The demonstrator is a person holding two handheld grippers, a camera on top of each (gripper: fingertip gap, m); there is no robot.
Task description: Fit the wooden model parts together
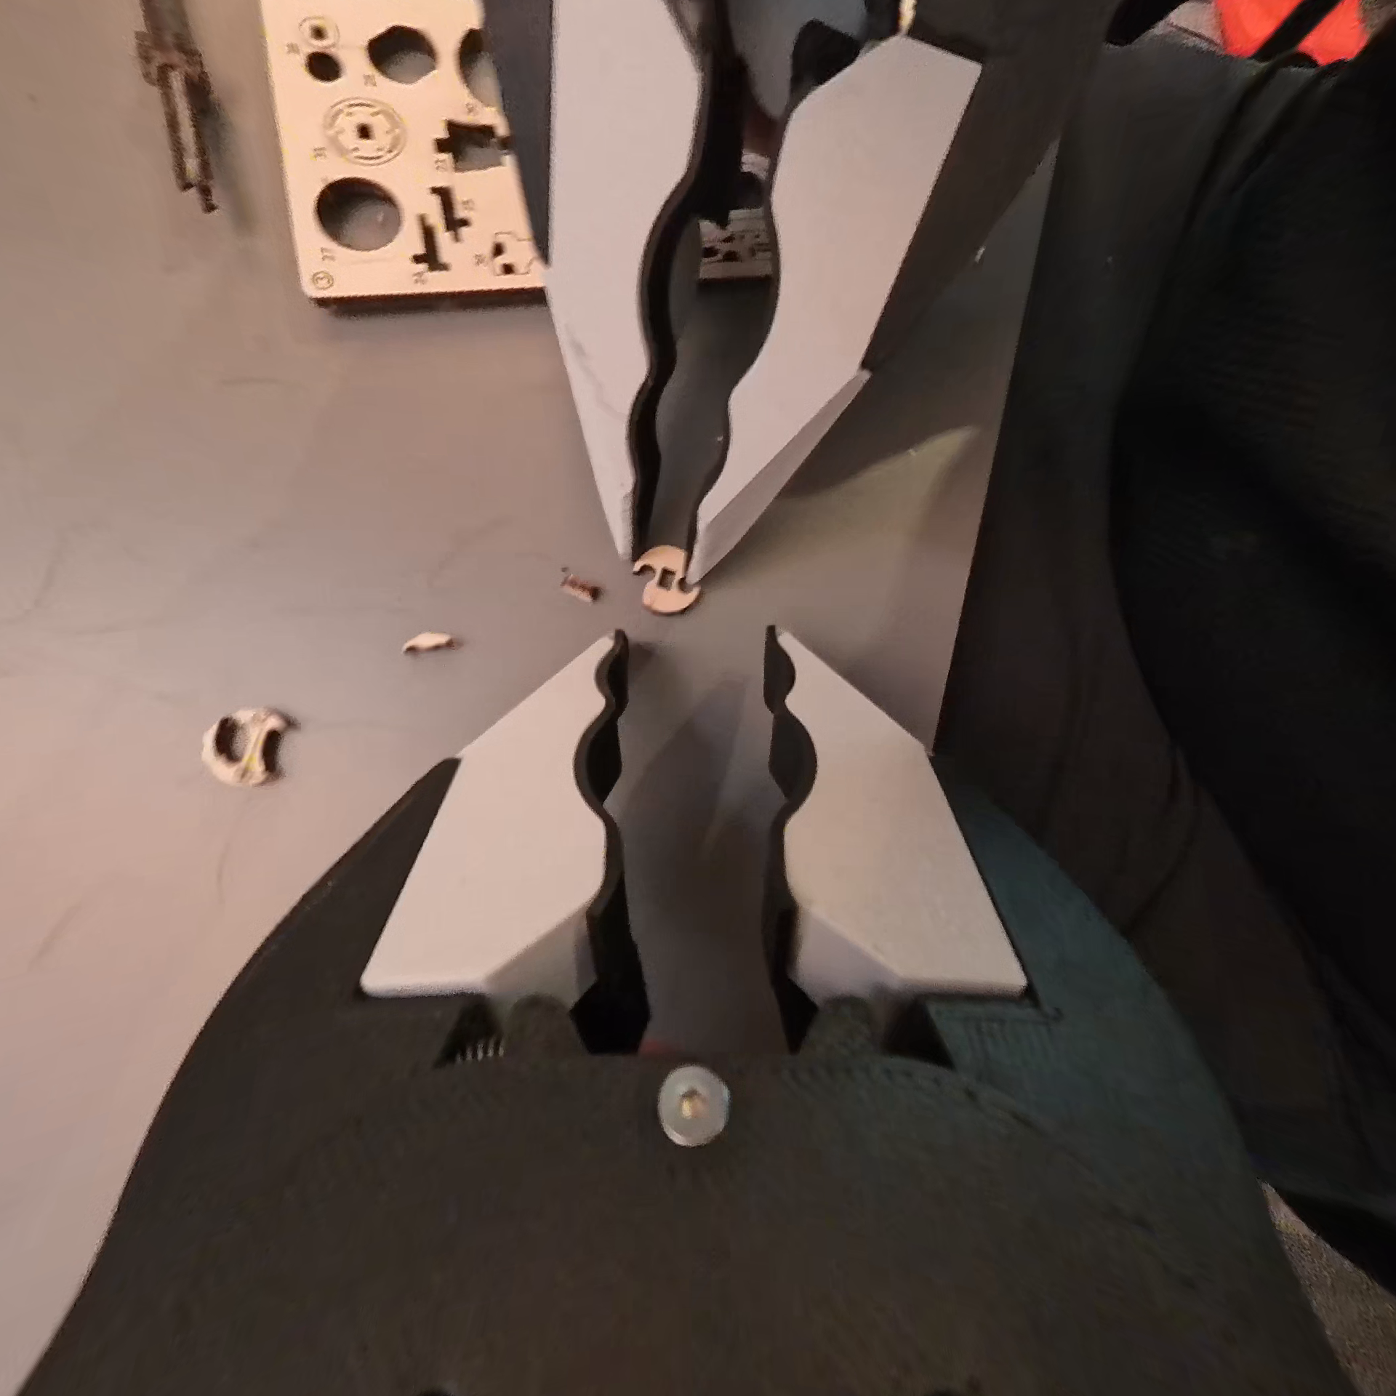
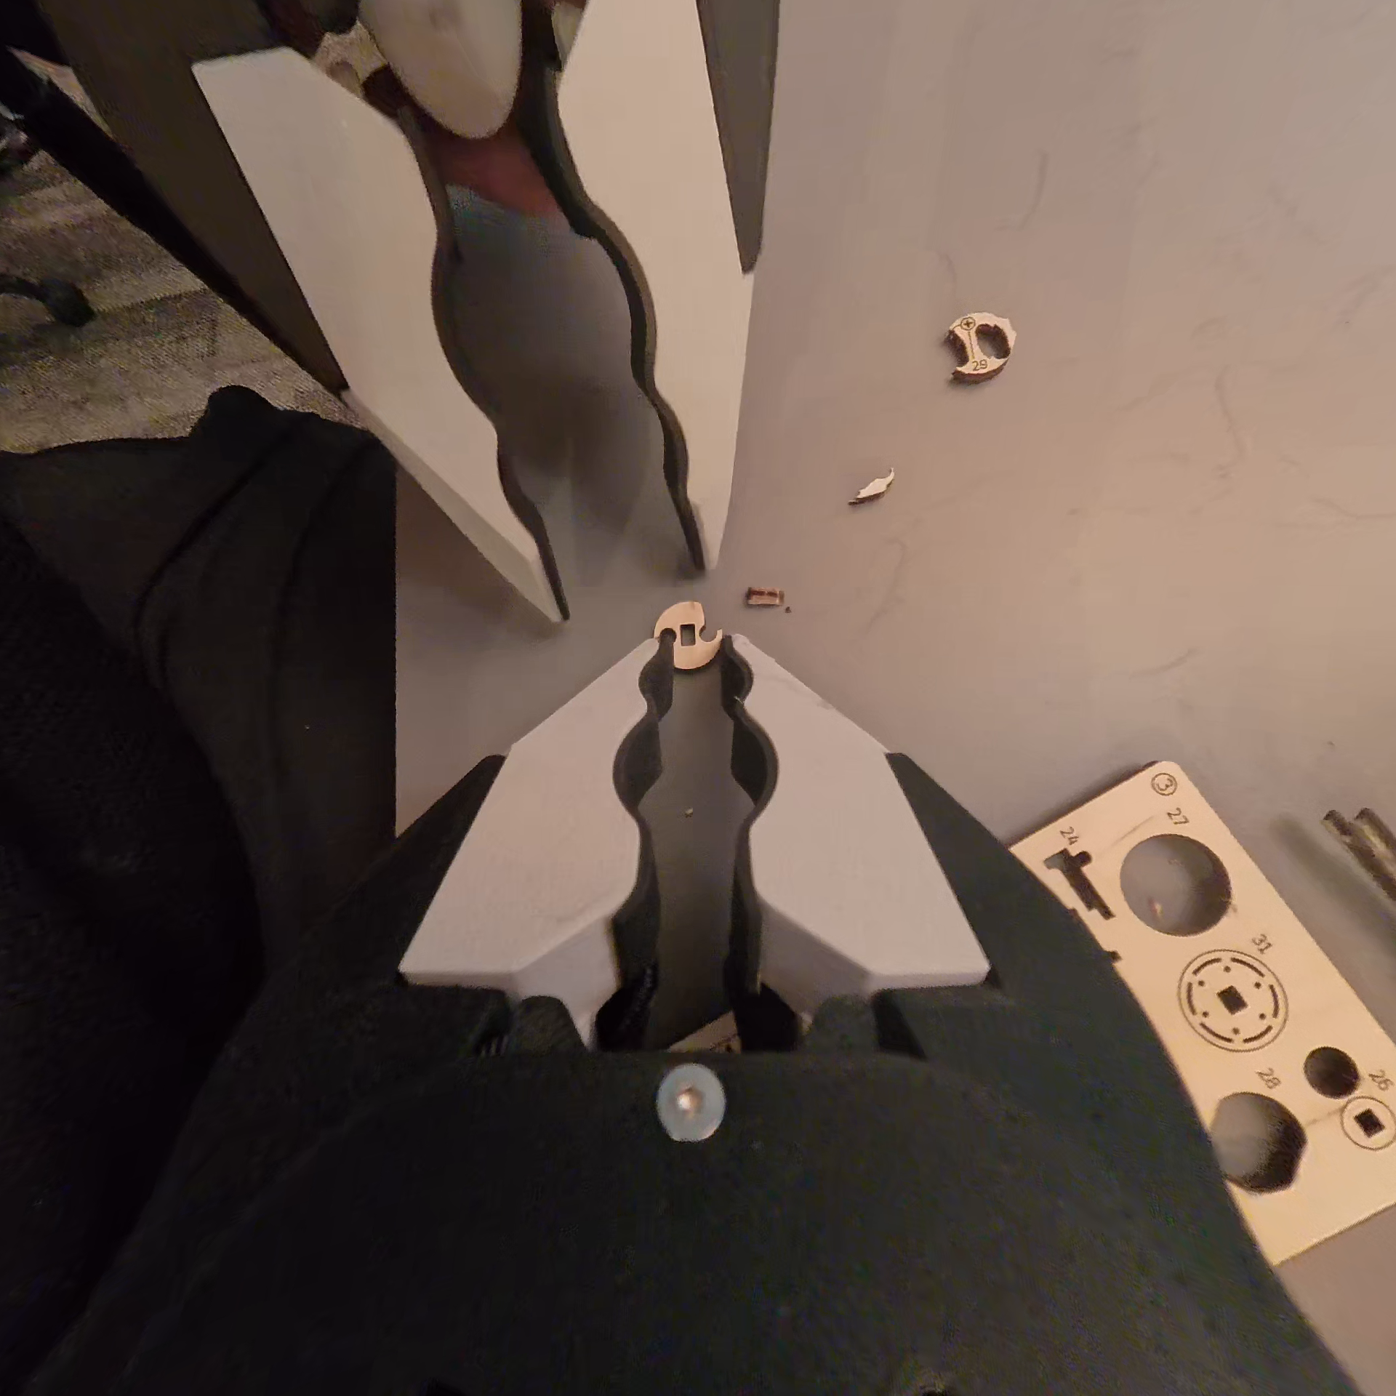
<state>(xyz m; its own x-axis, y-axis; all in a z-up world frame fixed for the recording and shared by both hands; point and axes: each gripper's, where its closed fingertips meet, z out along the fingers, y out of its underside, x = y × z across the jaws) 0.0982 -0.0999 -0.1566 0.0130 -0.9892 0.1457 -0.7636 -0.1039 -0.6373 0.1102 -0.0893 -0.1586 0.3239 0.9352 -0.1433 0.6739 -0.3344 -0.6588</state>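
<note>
A small round wooden disc (image 2: 684, 627) with a square hole and side notches is pinched at the tips of my right gripper (image 2: 696, 642), just above the grey table (image 2: 1057, 227). In the left wrist view the disc (image 1: 668, 597) hangs from the right gripper (image 1: 668, 559), which comes in from the top. My left gripper (image 1: 695, 638) is open and empty. Its tips are a short way from the disc, facing the right gripper. It also shows in the right wrist view (image 2: 631, 589), jaws wide apart.
A notched wooden ring (image 1: 245, 744) (image 2: 980, 347), a wood sliver (image 1: 429, 642) (image 2: 872, 487) and a small brown bit (image 1: 582, 588) (image 2: 765, 597) lie loose. A punched-out wooden sheet (image 1: 408, 151) (image 2: 1239, 1005) and a dark assembly (image 1: 181, 113) lie farther off. A person's dark clothing (image 1: 1209, 529) borders the table edge. Between my left fingertips and the wood sliver (image 2: 872, 487) there is roughly 5 cm. It is also in sight in the left wrist view (image 1: 433, 642).
</note>
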